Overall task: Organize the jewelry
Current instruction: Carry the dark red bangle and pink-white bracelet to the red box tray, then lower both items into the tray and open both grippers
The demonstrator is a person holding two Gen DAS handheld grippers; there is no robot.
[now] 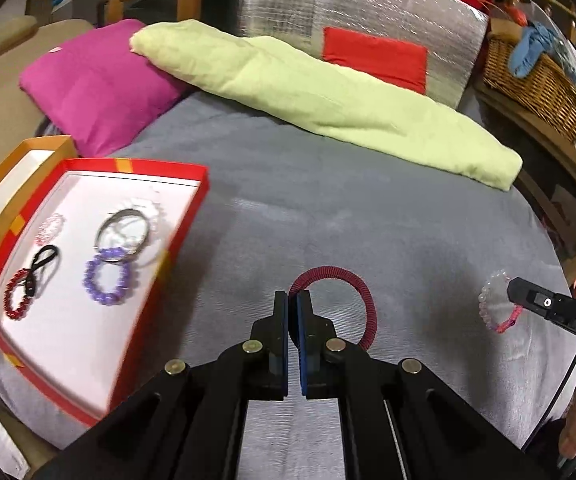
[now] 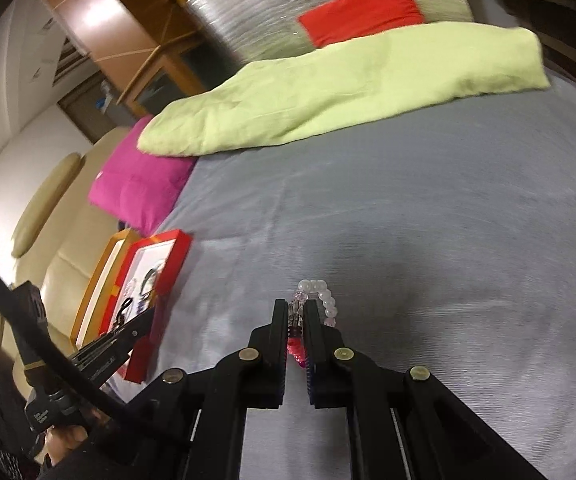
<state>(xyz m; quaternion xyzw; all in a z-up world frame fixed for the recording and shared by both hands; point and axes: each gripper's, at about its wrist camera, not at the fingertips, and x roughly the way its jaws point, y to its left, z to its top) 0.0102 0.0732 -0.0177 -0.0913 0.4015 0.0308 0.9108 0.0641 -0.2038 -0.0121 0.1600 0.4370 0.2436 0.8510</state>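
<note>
Grey bedspread (image 1: pixel 368 200): green towel (image 1: pixel 328 92), pink pillow (image 1: pixel 99 84) (far side).

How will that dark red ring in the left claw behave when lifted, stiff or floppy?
The red ring probably holds its shape: pinched at one edge by the left claw, it keeps a round hoop. Its wound, cord-like ribbing should grip, not slip. It looks thin, so likely light.
</note>
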